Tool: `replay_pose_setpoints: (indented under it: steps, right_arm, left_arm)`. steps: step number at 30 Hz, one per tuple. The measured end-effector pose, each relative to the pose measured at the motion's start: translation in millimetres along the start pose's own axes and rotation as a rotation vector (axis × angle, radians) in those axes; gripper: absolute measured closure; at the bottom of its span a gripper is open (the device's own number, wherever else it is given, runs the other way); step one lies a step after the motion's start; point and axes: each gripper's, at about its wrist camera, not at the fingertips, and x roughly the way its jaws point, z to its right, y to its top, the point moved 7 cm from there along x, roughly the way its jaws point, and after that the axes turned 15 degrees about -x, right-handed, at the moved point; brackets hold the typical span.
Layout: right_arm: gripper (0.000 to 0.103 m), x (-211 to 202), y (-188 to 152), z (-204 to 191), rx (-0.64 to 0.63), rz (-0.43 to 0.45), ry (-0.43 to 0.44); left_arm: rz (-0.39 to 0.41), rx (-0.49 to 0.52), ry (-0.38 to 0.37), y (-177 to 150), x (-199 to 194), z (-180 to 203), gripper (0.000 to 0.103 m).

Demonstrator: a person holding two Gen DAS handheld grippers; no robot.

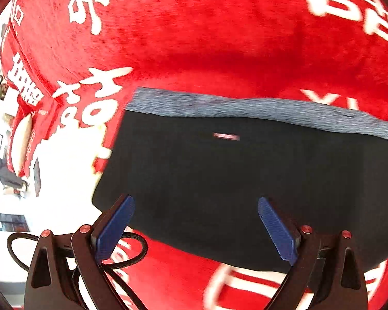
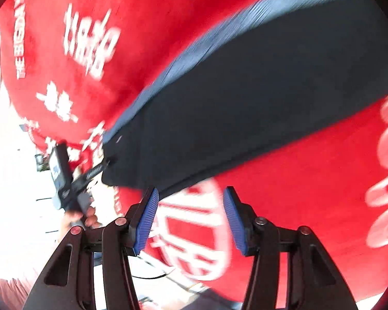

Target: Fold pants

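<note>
Pants (image 1: 232, 180) lie folded below both empty tools, left tool (image 1: 196, 227) spread wide, right tool (image 2: 190, 219) seemingly half apart.

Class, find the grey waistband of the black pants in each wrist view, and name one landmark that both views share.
Left wrist view: the grey waistband runs across the middle, along the far edge of the black pants.
Right wrist view: the waistband slants from centre-left up to the top right, on the pants' upper-left edge.
Shared landmark: the red cloth with white lettering under the pants.
</note>
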Motion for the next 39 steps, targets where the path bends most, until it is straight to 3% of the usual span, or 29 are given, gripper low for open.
replay_pose_setpoints:
  steps: [3,7,13,15,17,22,24,27,28,30,31,32,37,39]
  right_arm:
    - [0.047,45,-8,-36,0.029,-0.012,0.054]
    - [0.047,88,-12,-51,0.050,-0.020,0.067]
    - [0.047,108,-9,-54,0.070,0.007,0.066]
    - [0.053,101,-9,-53,0.110,0.019,0.066]
    - [0.084,97,-2,-53,0.130,0.019,0.032]
    - [0.099,78,-8,-61,0.062,0.031,-0.042]
    - [0.099,82,-21,-57,0.086,0.016,-0.056]
    - [0.100,84,-33,-55,0.123,0.010,0.017]
    - [0.098,78,-31,-56,0.112,0.028,0.006]
    - [0.087,74,-24,-58,0.089,0.047,0.005]
    - [0.072,73,-20,-58,0.084,0.043,-0.007]
    - [0.066,73,-16,-56,0.079,0.043,-0.026]
    - [0.066,77,0,-53,0.099,0.064,0.000]
    - [0.077,81,2,-47,0.148,0.062,0.018]
  left_arm:
    - [0.012,0.021,0.011,9,18,-23,0.005]
    - [-0.013,0.027,0.005,6,44,-40,0.005]
    - [0.008,0.030,-0.058,4,49,-42,0.005]
    - [0.006,0.026,-0.070,6,49,-43,0.005]
    - [0.012,0.025,-0.070,8,46,-45,0.005]
    - [0.004,0.037,-0.062,4,50,-54,0.005]
    - [0.009,0.035,-0.073,0,54,-56,0.004]
    - [0.018,0.034,-0.068,0,54,-57,0.003]
    - [0.020,0.036,-0.067,0,53,-57,0.003]
    - [0.018,0.034,-0.068,-1,54,-57,0.003]
    - [0.016,0.032,-0.069,-1,54,-57,0.003]
    - [0.014,0.030,-0.069,0,54,-57,0.003]
    - [0.018,0.029,-0.062,-1,54,-57,0.003]
    - [0.018,0.029,-0.055,0,52,-57,0.003]
